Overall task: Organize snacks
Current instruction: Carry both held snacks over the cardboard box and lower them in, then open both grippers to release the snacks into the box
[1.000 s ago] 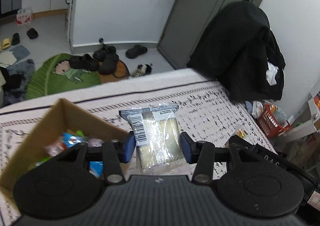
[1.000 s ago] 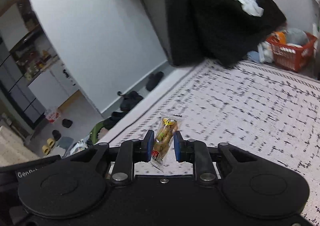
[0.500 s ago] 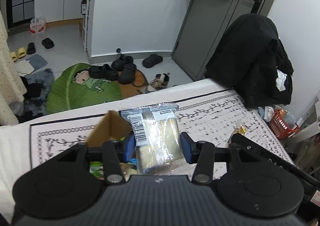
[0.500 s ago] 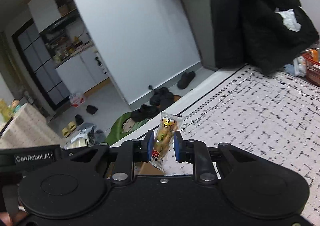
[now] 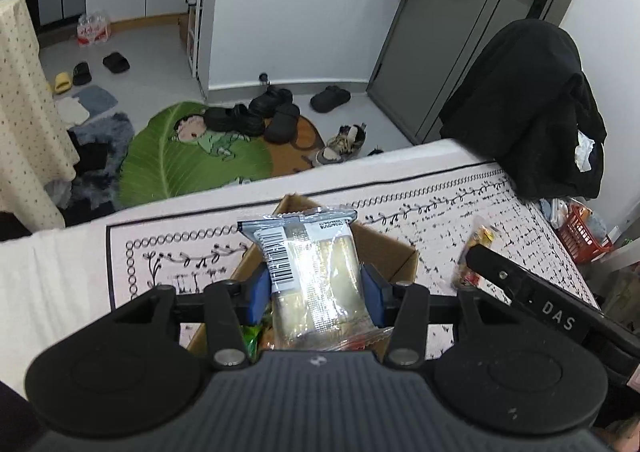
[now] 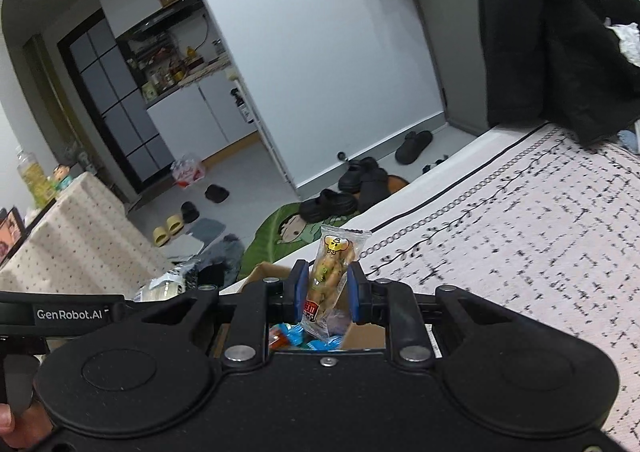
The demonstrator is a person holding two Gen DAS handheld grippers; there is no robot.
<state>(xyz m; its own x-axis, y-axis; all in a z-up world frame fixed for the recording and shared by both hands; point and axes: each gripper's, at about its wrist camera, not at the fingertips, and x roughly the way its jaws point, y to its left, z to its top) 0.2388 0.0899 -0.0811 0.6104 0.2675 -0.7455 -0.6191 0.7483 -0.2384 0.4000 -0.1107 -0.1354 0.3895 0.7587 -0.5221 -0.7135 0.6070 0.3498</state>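
A: Box first. Where does the cardboard box [image 5: 394,252] sit relative to the two grippers?

B: Directly under both. In the left wrist view the left gripper [image 5: 316,288] hangs over the open top, its blue pads clamped on a clear biscuit packet [image 5: 316,272] with a barcode. The packet's long axis points away along the fingers, toward the far edge of the patterned bedspread [image 5: 460,211].

A: And the right one?

B: The right gripper [image 6: 325,292] is pinched on a slim yellow snack sachet [image 6: 330,276], held upright, with blue-wrapped sweets [image 6: 298,334] in the box just below its jaws. Both are about equally near the opening; the drop is straight down for each.

A: What differs from a second ago?

B: Then the box lay off to the left of the left gripper, and the right gripper faced open bedspread with no box in sight. Both have since swung over the carton, grips unchanged.

A: So the next move?

B: Likely letting go. The stiff, wide packet may catch the box flap, so I would lower it first.
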